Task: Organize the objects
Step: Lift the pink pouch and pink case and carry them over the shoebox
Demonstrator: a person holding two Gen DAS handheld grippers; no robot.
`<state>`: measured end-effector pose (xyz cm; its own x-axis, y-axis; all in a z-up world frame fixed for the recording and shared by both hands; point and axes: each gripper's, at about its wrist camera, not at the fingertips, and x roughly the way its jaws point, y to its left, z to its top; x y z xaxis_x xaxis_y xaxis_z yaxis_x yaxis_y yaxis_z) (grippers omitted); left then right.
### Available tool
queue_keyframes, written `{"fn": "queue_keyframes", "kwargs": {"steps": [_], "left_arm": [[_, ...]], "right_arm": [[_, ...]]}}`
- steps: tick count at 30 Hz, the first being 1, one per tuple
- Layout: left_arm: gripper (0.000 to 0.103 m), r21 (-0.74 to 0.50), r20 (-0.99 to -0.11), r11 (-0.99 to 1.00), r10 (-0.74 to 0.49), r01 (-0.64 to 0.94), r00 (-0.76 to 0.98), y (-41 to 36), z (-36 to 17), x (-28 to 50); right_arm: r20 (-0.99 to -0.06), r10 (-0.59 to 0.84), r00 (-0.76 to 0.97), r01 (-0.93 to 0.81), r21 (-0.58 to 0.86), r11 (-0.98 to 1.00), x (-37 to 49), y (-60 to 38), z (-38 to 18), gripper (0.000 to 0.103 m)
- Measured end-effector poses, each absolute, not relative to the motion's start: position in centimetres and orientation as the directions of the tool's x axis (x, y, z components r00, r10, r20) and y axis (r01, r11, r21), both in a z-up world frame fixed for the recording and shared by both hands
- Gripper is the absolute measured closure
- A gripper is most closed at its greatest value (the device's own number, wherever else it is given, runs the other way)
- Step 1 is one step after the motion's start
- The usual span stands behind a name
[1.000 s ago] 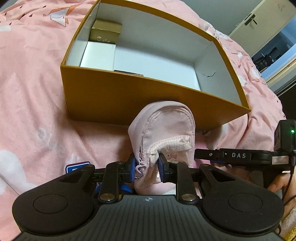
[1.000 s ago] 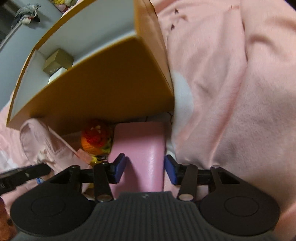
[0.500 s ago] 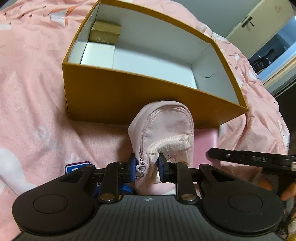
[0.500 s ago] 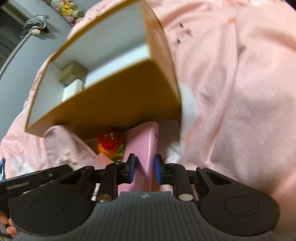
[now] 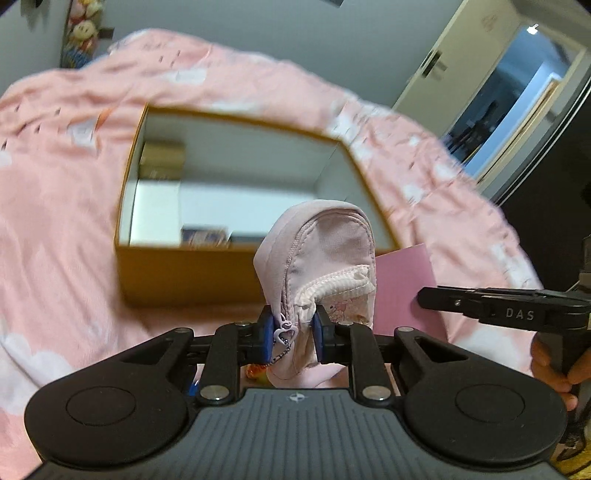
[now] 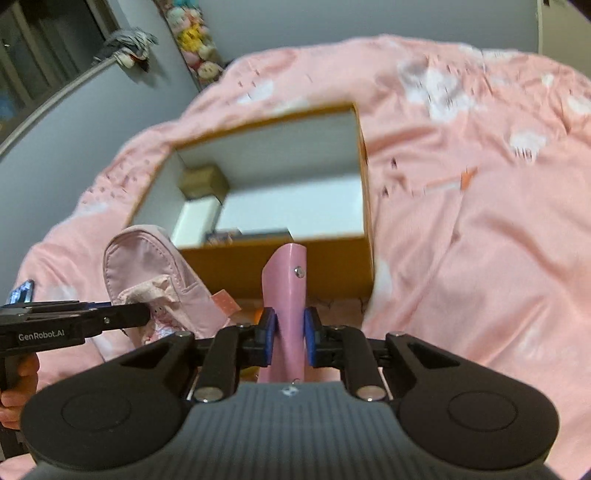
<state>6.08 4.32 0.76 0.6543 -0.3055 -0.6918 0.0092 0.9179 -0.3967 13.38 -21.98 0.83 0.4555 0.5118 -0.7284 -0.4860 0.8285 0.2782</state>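
A pale pink zip pouch (image 5: 321, 240) with a heart-shaped pull hangs in the air in my left gripper (image 5: 293, 332). Its jaws are closing, with the pads pressing on the pouch's lower edge. My right gripper (image 6: 290, 328) is shut on a pink snap wallet (image 6: 286, 280), held upright on edge. Both are raised in front of the near wall of an open mustard box (image 5: 184, 273) with a white inside. In the right wrist view the pouch (image 6: 147, 258) and left gripper (image 6: 144, 314) sit at the left. The left wrist view shows the wallet (image 5: 404, 280) at the right.
Inside the box lie a small gold box (image 5: 162, 160), a white box (image 5: 155, 210) and a dark printed item (image 5: 203, 236). A pink cloud-print blanket (image 6: 480, 240) covers the bed. Plush toys (image 6: 192, 33) hang on the far wall. A hand (image 5: 554, 369) grips the right tool.
Both grippers have risen, so the box is now seen from above and farther off. The right gripper shut on the wallet and lifted it on edge. The pouch came up with the left gripper.
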Motion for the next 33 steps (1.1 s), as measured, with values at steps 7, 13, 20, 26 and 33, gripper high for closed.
{"fn": "queue_keyframes", "kwargs": {"steps": [7, 13, 20, 26, 33], "left_arm": [[0.08, -0.382, -0.626, 0.924, -0.272, 0.018, 0.731, 4.6, 4.0, 8.6], [0.08, -0.367, -0.617, 0.93, -0.236, -0.009, 0.751, 5.3, 4.2, 11.8], [0.08, -0.377, -0.653, 0.922, -0.197, -0.088, 0.731, 8.1, 2.1, 13.9], [0.08, -0.396, -0.669, 0.913, -0.216, -0.096, 0.711, 8.7, 0.6, 14.7], [0.08, -0.432, -0.674, 0.898, -0.259, -0.085, 0.692, 8.5, -0.7, 15.7]], "right_arm": [[-0.625, 0.56, 0.544, -0.533, 0.257, 0.806, 15.0, -21.1, 5.4, 0.086], [-0.601, 0.541, 0.588, -0.525, 0.225, 0.821, 18.8, -18.4, 5.5, 0.086], [-0.731, 0.442, 0.52, -0.49, 0.168, 0.856, 23.2, -14.9, 0.6, 0.086], [-0.814, 0.366, 0.452, -0.473, 0.129, 0.872, 24.6, -13.3, -2.5, 0.086], [-0.864, 0.349, 0.362, -0.435, 0.174, 0.883, 26.1, -12.8, -4.1, 0.086]]}}
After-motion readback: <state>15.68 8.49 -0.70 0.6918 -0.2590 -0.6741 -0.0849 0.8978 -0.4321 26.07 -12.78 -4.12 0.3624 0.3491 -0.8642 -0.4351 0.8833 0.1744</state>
